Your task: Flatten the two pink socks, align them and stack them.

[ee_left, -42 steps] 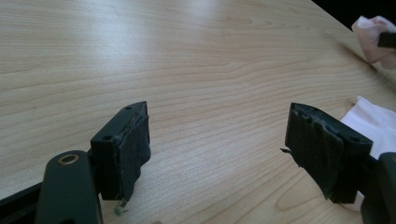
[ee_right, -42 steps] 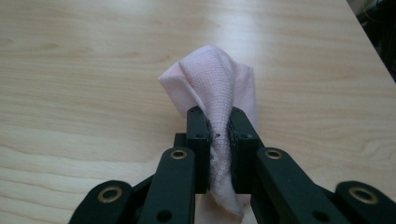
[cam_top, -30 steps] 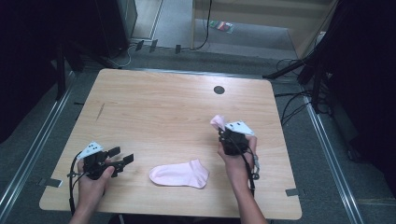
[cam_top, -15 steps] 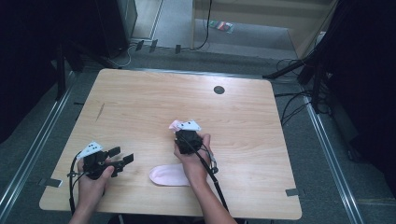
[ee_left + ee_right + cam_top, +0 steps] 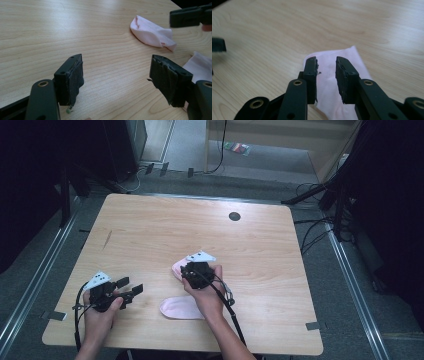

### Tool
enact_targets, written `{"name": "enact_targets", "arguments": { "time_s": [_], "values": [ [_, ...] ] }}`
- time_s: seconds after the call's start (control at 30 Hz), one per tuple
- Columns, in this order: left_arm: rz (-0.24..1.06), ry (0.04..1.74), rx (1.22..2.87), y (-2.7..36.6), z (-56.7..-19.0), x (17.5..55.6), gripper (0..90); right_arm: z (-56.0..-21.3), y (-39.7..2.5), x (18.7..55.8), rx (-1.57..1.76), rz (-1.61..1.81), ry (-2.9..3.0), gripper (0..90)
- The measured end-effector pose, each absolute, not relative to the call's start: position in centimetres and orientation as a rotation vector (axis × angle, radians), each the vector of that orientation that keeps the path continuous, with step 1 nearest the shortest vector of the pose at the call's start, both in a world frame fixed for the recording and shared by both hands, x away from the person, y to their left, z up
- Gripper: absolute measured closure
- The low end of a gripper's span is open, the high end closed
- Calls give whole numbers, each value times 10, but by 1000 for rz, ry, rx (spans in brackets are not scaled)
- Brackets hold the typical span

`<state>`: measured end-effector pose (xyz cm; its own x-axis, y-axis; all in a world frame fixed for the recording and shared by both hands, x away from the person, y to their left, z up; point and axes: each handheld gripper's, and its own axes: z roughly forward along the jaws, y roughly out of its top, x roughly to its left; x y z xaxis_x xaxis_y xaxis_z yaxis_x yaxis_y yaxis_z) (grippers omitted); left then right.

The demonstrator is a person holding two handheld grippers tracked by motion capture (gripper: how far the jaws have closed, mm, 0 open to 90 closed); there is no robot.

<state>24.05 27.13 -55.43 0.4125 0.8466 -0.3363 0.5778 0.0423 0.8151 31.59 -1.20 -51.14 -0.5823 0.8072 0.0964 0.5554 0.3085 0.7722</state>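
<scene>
Dark floor and cabling surround a pale wooden table point(image 5: 150, 235), on which two pink socks are being handled. Since a second ago the right gripper point(image 5: 186, 271) has been carried from the right side of the table toward the middle, and the sock it brought along point(image 5: 177, 268) now rests on the wood just beyond the near sock point(image 5: 181, 307), which has stayed flat close to the front edge. The two socks appear to have been brought together, so pairing or stacking is judged to be the work in hand, with the carried sock possibly just set down. In the right gripper view its jaws are seen slightly parted, with the pink cloth point(image 5: 329, 75) lying under and between them, not visibly pinched. The left gripper point(image 5: 127, 290) has been kept where it was, near the front left, its jaws wide apart and empty; in its own view the carried sock point(image 5: 150, 32) lies ahead and to the right, well apart.
</scene>
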Motion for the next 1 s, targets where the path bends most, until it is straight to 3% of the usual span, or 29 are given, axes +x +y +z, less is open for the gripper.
{"name": "enact_targets", "arguments": {
  "time_s": [0.13, 0.2, 0.23, 0.27, 0.33, 0.43, 0.67, 0.83, 1.0],
  "values": [
    [325, 1275, 1636, 272, -555, 240, 271, -532, 2, 319, 1176, 997, 2392, 626],
    [332, 1283, 1635, 272, -554, 241, 271, -533, 3, 318, 1155, 972, 2400, 624],
    [332, 1283, 1637, 272, -554, 241, 270, -535, 1, 318, 1144, 958, 2401, 696],
    [330, 1284, 1638, 272, -554, 241, 270, -535, 1, 318, 1144, 958, 2401, 696],
    [328, 1292, 1632, 272, -555, 242, 270, -533, -3, 318, 1179, 1002, 2394, 823],
    [338, 1295, 1630, 272, -555, 242, 269, -530, -8, 318, 1225, 1052, 2374, 900],
    [332, 1299, 1621, 273, -555, 242, 265, -512, -28, 319, 1299, 1189, 2286, 900],
    [333, 1297, 1631, 273, -555, 242, 265, -519, -19, 313, 1179, 1112, 2385, 748],
    [330, 1298, 1627, 273, -555, 242, 265, -531, -6, 310, 1117, 1025, 2406, 663]
  ]
}}
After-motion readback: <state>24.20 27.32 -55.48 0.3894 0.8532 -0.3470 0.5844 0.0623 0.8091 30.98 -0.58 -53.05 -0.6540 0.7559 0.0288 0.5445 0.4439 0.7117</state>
